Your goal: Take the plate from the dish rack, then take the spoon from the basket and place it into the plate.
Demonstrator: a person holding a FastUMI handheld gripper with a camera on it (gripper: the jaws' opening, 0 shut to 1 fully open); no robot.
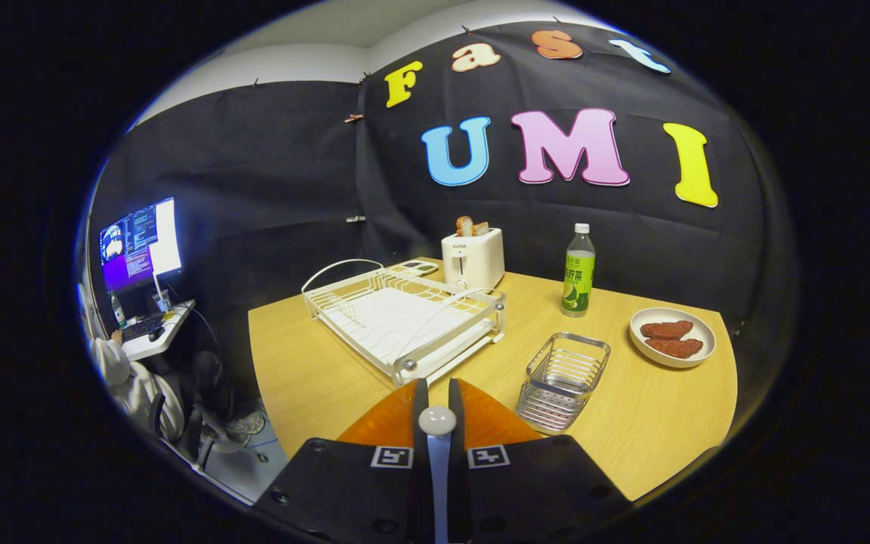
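Two tongs [437, 412] fingers sit close together, clamped on a spoon [436, 421], its rounded end poking out between them. Just under and beyond the tips is an orange plate [492, 419] on the worktop [631, 423]. Near right: wire basket [562, 378]. Beyond the fingers: white dish rack [405, 317]. Far: toaster [473, 258], bottle [578, 272], and a bowl [673, 336] at the right.

Even, fairly bright light from overhead falls on the surface [631, 423], which shows only soft, short shadows beside the bottle [578, 270] and the dish rack [405, 321]. The monitor [140, 243] glows overexposed against the dim corner. Fisheye distortion bends the edges, and the tongs [436, 400] close to the lens look slightly soft.
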